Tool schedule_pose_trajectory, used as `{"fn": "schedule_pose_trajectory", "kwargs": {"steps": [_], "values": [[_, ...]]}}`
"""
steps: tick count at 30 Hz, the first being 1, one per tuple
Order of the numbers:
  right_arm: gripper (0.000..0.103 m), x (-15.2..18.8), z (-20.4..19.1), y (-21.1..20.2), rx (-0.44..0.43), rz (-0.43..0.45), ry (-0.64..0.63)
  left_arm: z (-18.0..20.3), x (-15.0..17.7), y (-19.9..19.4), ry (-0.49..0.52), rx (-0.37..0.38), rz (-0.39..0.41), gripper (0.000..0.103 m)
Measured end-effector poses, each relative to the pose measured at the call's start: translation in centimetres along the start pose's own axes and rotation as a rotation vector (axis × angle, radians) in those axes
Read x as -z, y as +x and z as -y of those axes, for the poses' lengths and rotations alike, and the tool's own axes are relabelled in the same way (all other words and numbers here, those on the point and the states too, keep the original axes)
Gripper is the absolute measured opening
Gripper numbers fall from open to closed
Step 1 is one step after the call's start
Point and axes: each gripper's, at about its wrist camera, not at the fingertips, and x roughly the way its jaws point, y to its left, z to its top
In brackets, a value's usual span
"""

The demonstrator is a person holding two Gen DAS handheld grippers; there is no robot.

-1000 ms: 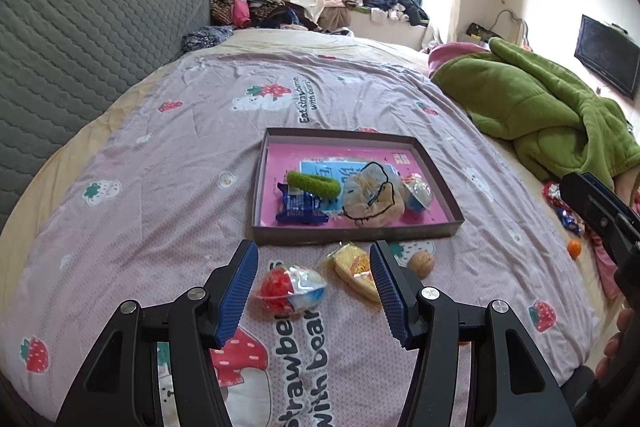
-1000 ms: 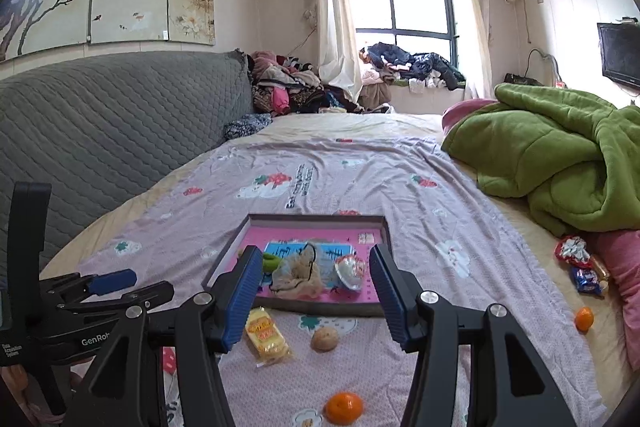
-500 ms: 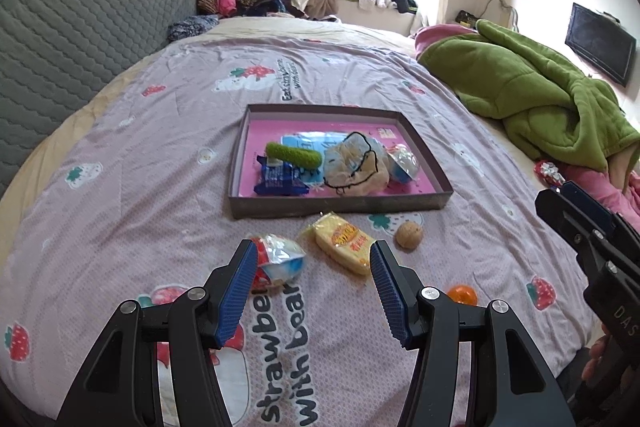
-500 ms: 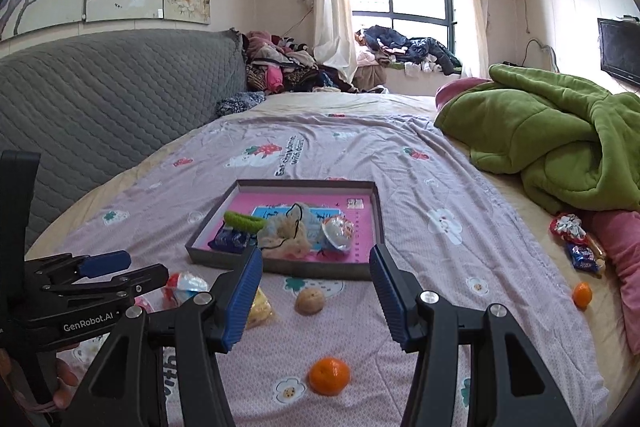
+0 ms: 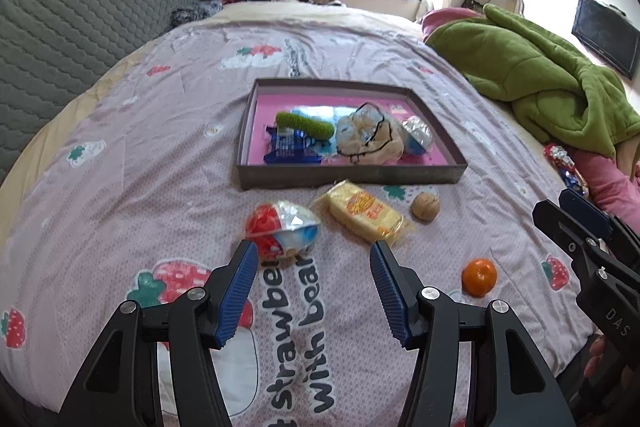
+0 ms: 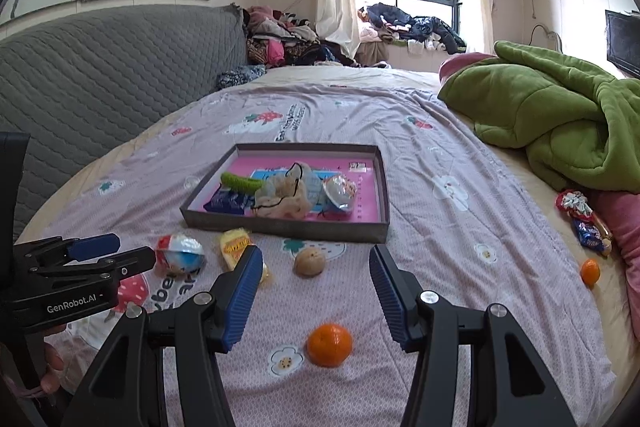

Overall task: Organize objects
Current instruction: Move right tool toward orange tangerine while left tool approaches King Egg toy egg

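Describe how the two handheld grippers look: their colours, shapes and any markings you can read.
Both are alike. The left gripper and the right gripper have black angular frames with silver round screw heads, and two fingers faced with blue ribbed pads. Seen from the right wrist view, the left gripper's body reads "GenRobot.AI" in white. No cables or sleeves show.

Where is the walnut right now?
The walnut lies on the bedspread just in front of the tray's near right corner, right of the yellow snack pack; the right wrist view shows it likewise.
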Motion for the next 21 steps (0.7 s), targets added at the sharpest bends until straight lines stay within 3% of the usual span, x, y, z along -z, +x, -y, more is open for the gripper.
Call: {"fn": "schedule_pose_trajectory", "kwargs": {"steps": [11, 21], "values": [[0.055, 1.6, 0.1, 1.9, 0.005, -0.100, 0.004, -0.8, 1.1, 1.6, -0.021, 0.014, -0.080, 0.060], [0.055, 2.5, 0.1, 2.2, -0.002, -0.124, 0.002, -1.2, 2.1, 2.4, -0.013, 0.019, -0.117, 0.060]]}}
